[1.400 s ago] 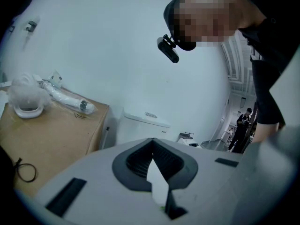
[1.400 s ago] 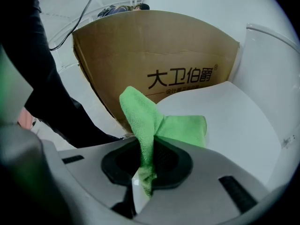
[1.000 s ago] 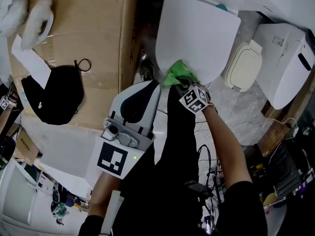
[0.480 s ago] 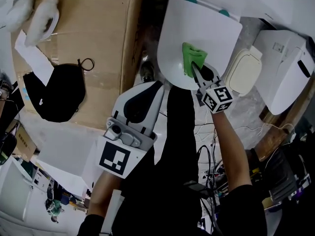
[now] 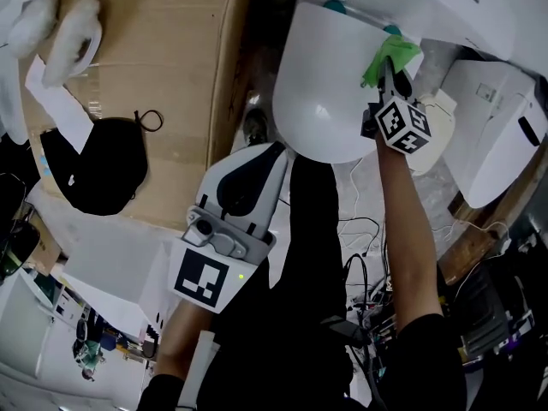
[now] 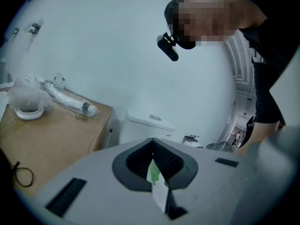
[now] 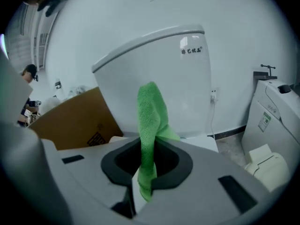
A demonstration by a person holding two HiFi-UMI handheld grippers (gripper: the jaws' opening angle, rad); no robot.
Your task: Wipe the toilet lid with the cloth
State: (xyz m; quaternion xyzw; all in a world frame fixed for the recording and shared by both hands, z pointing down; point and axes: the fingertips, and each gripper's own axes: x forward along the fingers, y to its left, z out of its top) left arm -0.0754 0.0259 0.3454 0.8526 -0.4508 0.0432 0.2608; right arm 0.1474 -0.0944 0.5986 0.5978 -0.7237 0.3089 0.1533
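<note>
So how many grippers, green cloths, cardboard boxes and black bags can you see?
grippers: 2, the left gripper and the right gripper
green cloth: 1
cardboard box: 1
black bag: 1
total: 5

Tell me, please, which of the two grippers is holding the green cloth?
The right gripper: its jaws pinch the green cloth near the toilet lid's far edge. The left gripper hangs short of the lid.
</note>
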